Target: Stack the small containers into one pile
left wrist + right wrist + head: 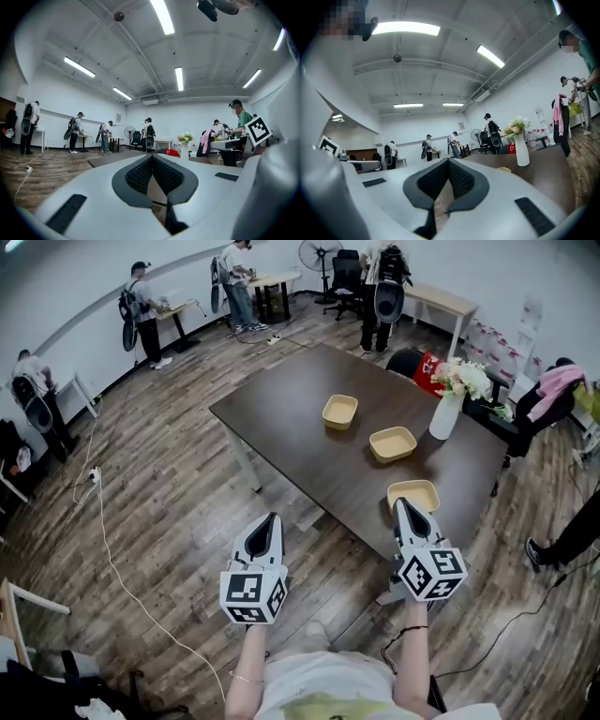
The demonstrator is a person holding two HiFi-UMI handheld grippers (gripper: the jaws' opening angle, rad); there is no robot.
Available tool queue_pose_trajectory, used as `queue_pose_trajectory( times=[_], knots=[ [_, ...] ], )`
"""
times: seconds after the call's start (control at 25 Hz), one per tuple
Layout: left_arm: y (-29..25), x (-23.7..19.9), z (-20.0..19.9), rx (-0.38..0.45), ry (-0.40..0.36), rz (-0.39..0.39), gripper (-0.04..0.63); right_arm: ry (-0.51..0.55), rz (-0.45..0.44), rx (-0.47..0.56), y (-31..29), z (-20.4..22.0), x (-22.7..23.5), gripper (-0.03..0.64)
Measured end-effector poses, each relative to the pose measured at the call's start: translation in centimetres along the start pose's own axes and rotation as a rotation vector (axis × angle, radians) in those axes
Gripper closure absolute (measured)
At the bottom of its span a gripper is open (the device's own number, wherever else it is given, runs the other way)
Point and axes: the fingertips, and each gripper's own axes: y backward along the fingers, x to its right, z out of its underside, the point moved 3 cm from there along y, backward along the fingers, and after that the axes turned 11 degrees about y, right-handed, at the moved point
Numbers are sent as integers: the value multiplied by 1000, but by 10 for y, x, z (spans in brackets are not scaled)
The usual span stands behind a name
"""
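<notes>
Three small containers [393,443] in diagonal row on table [281,399], near-right to far-left | near container [420,491] just ahead of R gripper [401,505] (L gripper [273,518] farther left, over floor [169,484]) | both grippers' jaws pressed together, empty

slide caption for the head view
Left gripper and right gripper, both shut, face a table bearing three unstacked containers

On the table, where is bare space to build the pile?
The widest bare patch is the table's left part, between its left edge and the diagonal row from the far container to the near container. A smaller one lies beyond the far container. It is crowded between the middle container and the vase.
</notes>
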Motion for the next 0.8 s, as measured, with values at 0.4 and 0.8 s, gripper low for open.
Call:
queue_pose_trajectory(
  times=[0.4,0.8],
  knots=[
    [-48,-30,1,-36,10,71,571,28,53,-26,-43,9,-6,595],
    [-101,-59,7,-80,41,75,571,2,104,-78,-90,26,14,595]
  ],
)
